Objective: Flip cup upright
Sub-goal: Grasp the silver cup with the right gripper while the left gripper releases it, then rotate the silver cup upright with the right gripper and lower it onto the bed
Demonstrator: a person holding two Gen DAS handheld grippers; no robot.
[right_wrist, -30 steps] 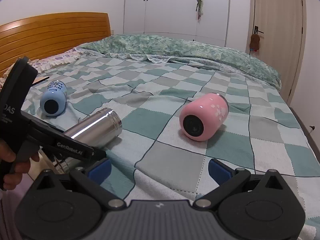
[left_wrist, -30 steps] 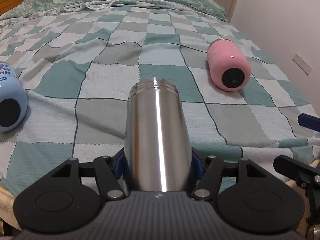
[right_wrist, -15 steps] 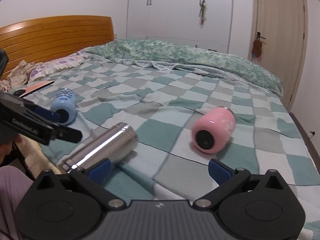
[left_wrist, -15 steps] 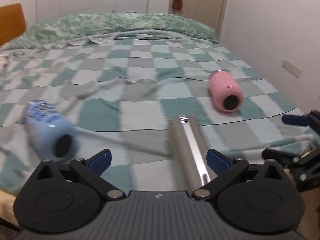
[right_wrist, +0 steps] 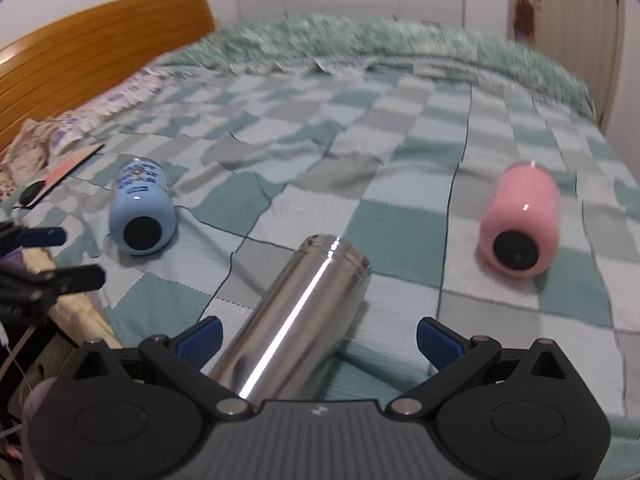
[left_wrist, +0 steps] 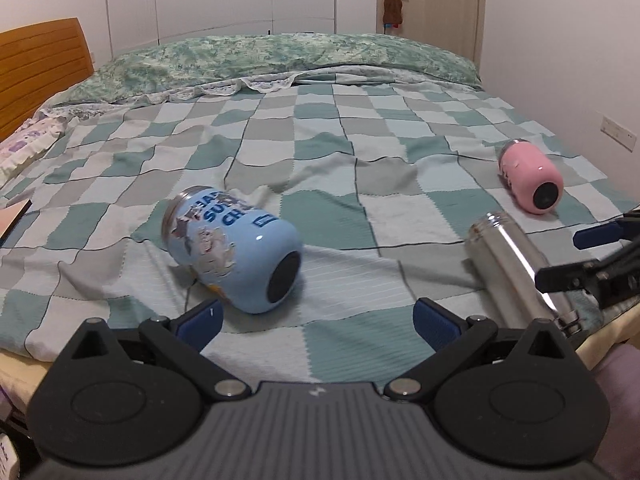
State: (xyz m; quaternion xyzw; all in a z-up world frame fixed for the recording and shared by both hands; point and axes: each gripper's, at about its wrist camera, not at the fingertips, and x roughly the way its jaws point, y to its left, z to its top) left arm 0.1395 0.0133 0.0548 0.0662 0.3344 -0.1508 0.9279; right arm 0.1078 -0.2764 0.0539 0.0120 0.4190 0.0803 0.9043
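Three cups lie on their sides on the checked bedspread. A steel cup (right_wrist: 296,316) lies between the open fingers of my right gripper (right_wrist: 318,338), untouched; it also shows in the left wrist view (left_wrist: 516,264). A light blue printed cup (left_wrist: 236,252) lies just ahead of my open, empty left gripper (left_wrist: 316,320), its dark base toward me; the right wrist view shows it at left (right_wrist: 141,209). A pink cup (left_wrist: 530,176) lies at the right, also in the right wrist view (right_wrist: 520,220). The right gripper's fingers (left_wrist: 596,236) show at the left view's right edge.
The bed (left_wrist: 320,132) has a wooden headboard (right_wrist: 100,48) at left and a green floral quilt (left_wrist: 280,56) at the far end. A flat pink item (right_wrist: 72,164) lies near the pillow. The bed's near edge (left_wrist: 24,360) runs below the grippers.
My left gripper let go of the steel cup, which now lies on the bed, and swung left to face the blue cup. My right gripper moved left up to the steel cup.
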